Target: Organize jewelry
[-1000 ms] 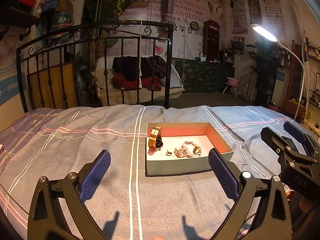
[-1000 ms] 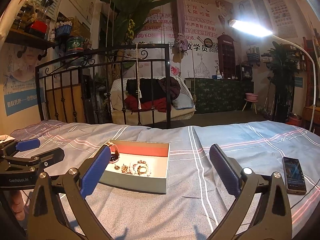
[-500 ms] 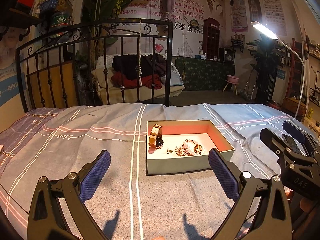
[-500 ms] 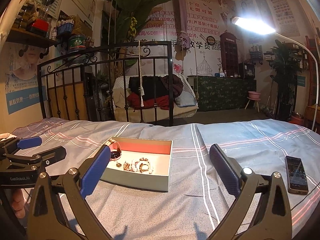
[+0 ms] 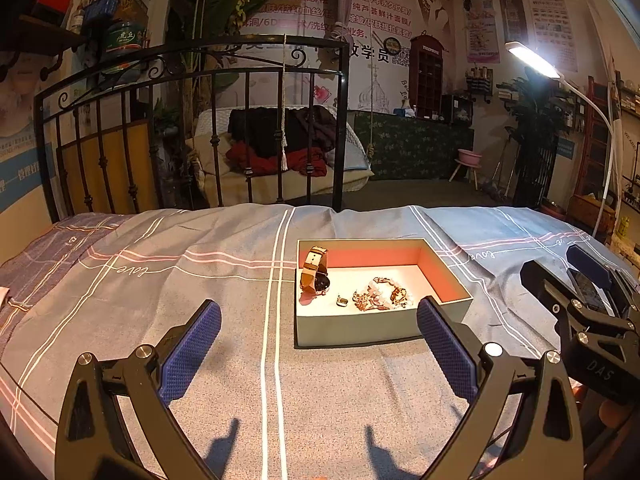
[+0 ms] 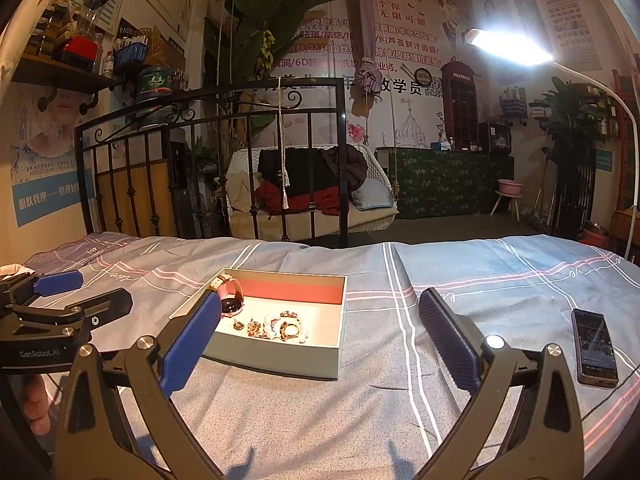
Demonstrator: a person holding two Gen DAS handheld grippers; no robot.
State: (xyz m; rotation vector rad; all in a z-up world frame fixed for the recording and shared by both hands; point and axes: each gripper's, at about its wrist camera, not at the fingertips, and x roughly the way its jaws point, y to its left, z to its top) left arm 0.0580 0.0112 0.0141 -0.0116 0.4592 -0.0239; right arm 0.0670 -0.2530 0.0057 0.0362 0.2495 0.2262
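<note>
2 grippers, left (image 5: pixel 318 344) and right (image 6: pixel 320 342), spread wide, empty; box (image 5: pixel 360 330) of jewelry (image 5: pixel 378 300) ahead, right of left gripper's centerline, nearer the left.

Each tool, left tool (image 5: pixel 318 332) and right tool (image 6: pixel 320 330) alike, is a black forked frame with silver screw heads and two blue dimpled pads (image 5: pixel 191 350), the left body lettered "GenRobot.AI" in white, the right marked "DAS".
</note>
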